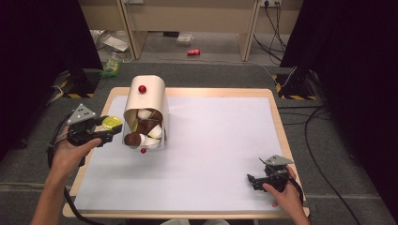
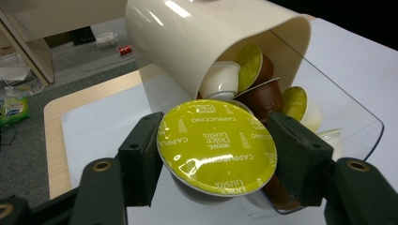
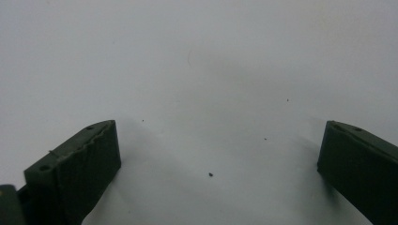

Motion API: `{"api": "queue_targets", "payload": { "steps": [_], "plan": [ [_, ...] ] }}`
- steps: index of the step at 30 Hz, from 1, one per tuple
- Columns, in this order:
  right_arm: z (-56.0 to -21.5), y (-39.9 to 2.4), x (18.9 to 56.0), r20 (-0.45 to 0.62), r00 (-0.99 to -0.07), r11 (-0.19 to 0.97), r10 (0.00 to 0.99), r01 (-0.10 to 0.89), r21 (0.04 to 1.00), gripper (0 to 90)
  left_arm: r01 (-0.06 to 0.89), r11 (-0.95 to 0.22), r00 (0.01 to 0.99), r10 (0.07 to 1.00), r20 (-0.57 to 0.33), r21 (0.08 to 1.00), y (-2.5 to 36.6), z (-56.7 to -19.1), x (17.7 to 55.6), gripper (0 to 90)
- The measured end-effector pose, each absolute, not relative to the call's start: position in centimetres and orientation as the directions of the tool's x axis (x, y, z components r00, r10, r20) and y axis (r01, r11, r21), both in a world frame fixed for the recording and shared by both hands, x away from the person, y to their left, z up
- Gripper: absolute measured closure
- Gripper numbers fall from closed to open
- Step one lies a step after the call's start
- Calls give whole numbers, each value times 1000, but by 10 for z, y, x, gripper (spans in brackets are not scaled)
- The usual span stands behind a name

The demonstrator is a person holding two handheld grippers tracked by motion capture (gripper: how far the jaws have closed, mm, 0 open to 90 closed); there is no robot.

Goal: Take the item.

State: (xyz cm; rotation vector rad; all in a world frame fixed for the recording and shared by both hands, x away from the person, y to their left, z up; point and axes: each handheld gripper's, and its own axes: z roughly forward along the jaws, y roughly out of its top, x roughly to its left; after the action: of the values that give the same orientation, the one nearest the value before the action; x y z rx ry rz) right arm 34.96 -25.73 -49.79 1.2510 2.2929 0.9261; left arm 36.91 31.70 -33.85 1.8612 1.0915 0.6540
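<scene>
Cappuccino capsule (image 2: 217,146), lime-green foil lid printed Dolce Gusto: we list it as clamped by its rim between the two black pads of the left gripper (image 2: 217,150), lid facing the gripper's camera. In the high view we find the same capsule (image 1: 111,123) at about nine o'clock of the dispenser mouth, just clear of it and above the table's left margin.

Capsule dispenser (image 1: 146,112): cream curved hood with a red knob on top, clear plastic tray at its foot, lying on the white table mat (image 1: 220,140) toward ten o'clock of the mat. We count several capsules (image 2: 256,79) in it, white and brown cups, some with green lids; the exact number we cannot tell.

Right gripper (image 1: 263,180): at about four o'clock of the mat, held low in the person's right hand, jaws spread wide with nothing between them, bare mat beneath.

Progress, as we judge it: one capsule is out of the dispenser and in grip, not yet set down anywhere. No loose capsules lie on the mat, so we reckon the unloading is at its start, with the stock in the hood left to draw.
</scene>
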Motion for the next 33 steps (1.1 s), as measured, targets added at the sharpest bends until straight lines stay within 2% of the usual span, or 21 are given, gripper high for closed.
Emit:
{"api": "queue_targets", "payload": {
  "steps": [13,33],
  "plan": [
    [-498,-257,350,-8,-539,391,843,600,698,2,436,-215,434,901,5,874,333,-346,366,383],
    [-498,-257,350,-9,-539,392,842,600,697,2,479,-128,345,937,-52,869,353,-382,364,384]
  ]
}}
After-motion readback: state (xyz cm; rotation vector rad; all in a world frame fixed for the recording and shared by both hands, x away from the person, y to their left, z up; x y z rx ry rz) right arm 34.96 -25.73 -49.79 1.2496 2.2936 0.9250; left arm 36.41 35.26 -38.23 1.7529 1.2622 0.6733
